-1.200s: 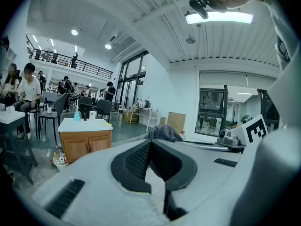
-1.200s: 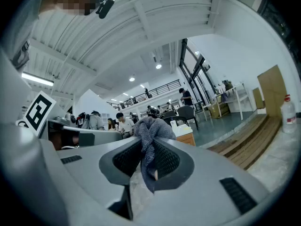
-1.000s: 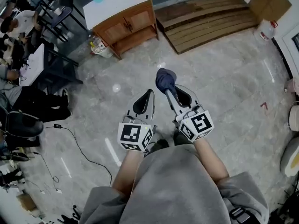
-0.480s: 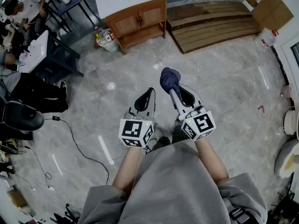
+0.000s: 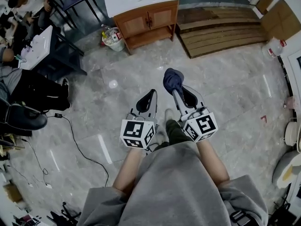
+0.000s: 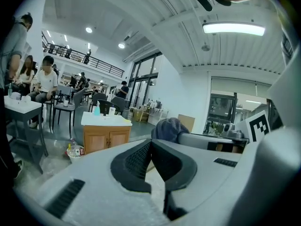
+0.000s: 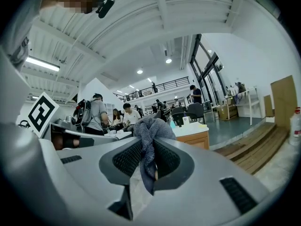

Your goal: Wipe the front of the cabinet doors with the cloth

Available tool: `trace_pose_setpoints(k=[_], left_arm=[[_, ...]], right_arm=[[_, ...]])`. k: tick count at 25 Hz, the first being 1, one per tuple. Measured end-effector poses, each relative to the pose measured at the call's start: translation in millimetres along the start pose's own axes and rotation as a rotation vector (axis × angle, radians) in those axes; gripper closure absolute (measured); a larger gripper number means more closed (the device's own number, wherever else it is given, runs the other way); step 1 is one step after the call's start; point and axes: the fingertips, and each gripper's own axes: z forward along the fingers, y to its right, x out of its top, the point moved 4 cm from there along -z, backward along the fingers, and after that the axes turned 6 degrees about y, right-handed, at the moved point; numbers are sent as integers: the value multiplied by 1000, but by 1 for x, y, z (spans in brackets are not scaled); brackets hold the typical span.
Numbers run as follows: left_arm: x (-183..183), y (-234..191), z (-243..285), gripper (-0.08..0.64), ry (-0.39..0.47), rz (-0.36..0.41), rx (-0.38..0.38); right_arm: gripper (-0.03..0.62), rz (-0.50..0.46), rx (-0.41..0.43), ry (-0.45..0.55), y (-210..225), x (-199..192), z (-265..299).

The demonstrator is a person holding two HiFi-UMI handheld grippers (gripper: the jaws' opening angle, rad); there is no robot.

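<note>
Carrying the cloth toward the cabinet; no wiping yet.

Nearest me, my left gripper is closed on nothing. Just right of it, my right gripper is clamped on the bunched blue cloth, which pokes out past its tips. Across a stretch of floor, the cabinet stands well off, its doors shut. Over the last second it has slid from far left toward straight ahead, so I judge I'm lining up; the approach is still to finish.
</note>
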Motion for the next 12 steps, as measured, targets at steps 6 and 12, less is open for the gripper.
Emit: trace_pose_setpoints(k=[6,12], left_arm=[[14,-25,43,554,-16,18,23],[24,-35,101,554,-40,32,20]], right_arm=[[525,37,30,13,29,3,45],[525,67,31,18,77,9,82]])
